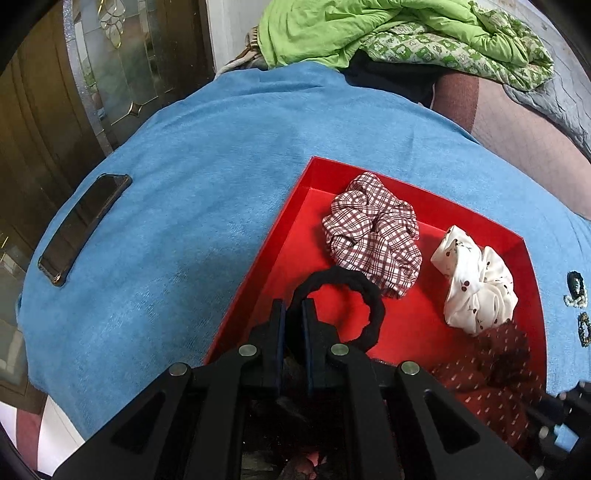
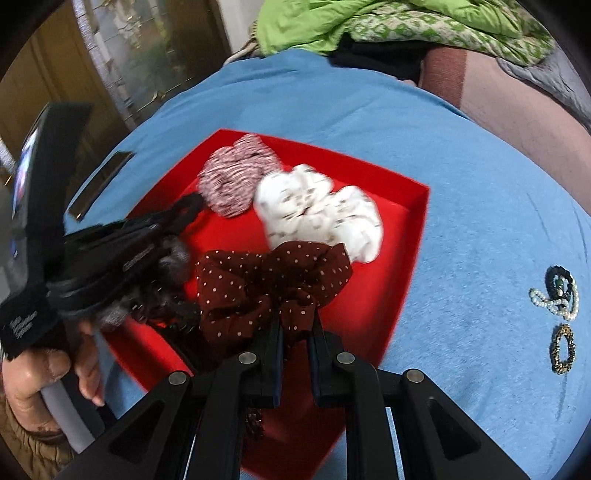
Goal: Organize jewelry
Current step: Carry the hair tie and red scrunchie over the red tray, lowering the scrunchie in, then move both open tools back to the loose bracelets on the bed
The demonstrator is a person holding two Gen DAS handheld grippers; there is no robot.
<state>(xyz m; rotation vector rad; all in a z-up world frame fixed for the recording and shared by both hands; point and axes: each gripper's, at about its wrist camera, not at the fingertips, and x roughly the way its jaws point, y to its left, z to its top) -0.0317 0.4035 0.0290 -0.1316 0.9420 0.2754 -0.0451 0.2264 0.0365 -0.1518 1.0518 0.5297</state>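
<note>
A red tray [image 1: 295, 218] lies on a blue towel [image 1: 207, 177]. In it are a checked scrunchie [image 1: 373, 232], a white scrunchie [image 1: 476, 280] and a dark red dotted scrunchie [image 1: 491, 384]. My left gripper [image 1: 293, 306] is shut on a black hair tie [image 1: 354, 306] and holds it over the tray's near left part. My right gripper [image 2: 297, 321] is shut on the dotted scrunchie [image 2: 266, 284] over the tray [image 2: 410, 236]. The left gripper [image 2: 159, 221] also shows in the right wrist view, with the checked [image 2: 236, 177] and white [image 2: 321, 210] scrunchies.
A black phone [image 1: 83, 227] lies on the towel at the left. A pearl bracelet with a dark piece [image 2: 557, 291] and a gold-black ring [image 2: 561, 349] lie on the towel right of the tray. Green bedding [image 1: 406, 33] is piled behind.
</note>
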